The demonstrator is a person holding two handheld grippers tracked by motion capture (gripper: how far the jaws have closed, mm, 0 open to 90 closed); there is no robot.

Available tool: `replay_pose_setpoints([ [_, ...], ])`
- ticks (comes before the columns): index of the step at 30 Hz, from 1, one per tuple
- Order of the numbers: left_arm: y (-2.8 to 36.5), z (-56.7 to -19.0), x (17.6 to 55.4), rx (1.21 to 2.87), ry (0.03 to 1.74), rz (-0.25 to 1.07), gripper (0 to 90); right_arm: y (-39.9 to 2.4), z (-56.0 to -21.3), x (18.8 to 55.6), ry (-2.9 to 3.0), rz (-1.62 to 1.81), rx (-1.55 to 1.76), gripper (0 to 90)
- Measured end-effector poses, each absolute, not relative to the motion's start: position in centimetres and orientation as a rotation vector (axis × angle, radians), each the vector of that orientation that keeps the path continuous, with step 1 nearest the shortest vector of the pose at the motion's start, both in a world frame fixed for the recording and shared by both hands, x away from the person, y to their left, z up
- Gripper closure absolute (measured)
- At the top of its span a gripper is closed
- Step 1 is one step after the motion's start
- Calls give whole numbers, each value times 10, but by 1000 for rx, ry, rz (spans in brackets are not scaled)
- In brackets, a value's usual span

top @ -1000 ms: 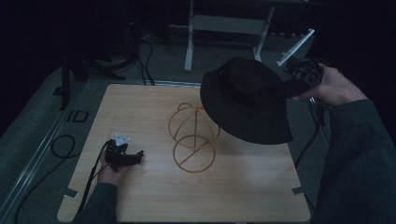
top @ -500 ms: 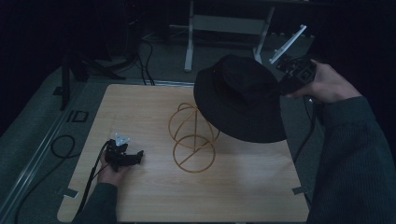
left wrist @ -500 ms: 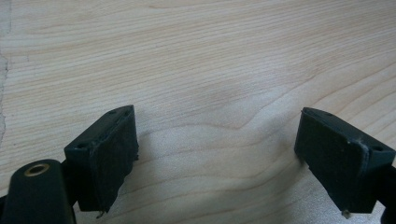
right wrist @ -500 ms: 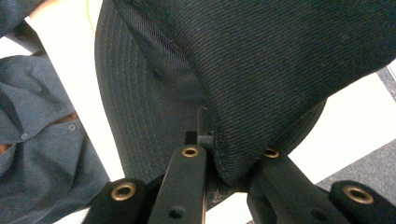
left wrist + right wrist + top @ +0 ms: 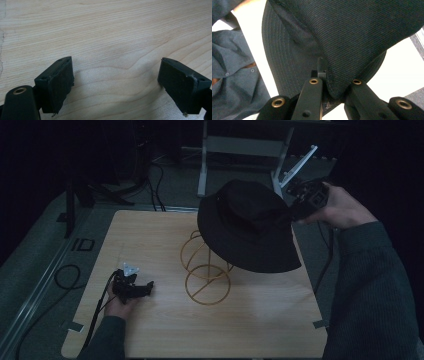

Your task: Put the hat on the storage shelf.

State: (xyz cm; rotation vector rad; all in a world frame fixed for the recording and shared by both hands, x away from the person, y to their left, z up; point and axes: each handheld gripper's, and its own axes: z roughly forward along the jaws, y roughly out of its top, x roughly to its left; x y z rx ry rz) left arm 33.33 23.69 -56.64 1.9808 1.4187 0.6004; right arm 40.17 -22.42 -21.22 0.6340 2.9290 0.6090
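Note:
A black bucket hat [image 5: 247, 227] hangs in the air over a gold wire stand [image 5: 206, 270] at the middle of the wooden table [image 5: 160, 335]. My right gripper [image 5: 295, 210] holds it from the right, and in the right gripper view the jaws are shut on a fold of the black bucket hat [image 5: 342, 40] cloth, with the right gripper [image 5: 334, 86] at the bottom. My left gripper [image 5: 142, 287] rests low on the table at the front left. In the left gripper view the left gripper [image 5: 116, 82] stands open over bare wood, nothing between its pads [image 5: 58, 80].
A black cable [image 5: 97, 310] trails from the left gripper off the table's front left. Metal frame legs [image 5: 202, 165] and cables lie on the dark floor behind the table. A person's sleeve [image 5: 370, 290] comes in at the right.
My right gripper has carried the hat leftward and lower, toward the wire stand. The left gripper has stayed where it was.

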Motion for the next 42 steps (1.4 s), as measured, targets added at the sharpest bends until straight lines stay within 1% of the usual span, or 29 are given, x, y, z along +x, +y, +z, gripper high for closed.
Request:
replay_pose_setpoints([
  [19, 237, -566, 333, 1980, 1419, 600, 136, -182, -223, 400, 2993, 599, 500, 874],
  [42, 237, -566, 333, 1982, 1418, 600, 136, -138, -249, 397, 3065, 545, 395, 871],
])
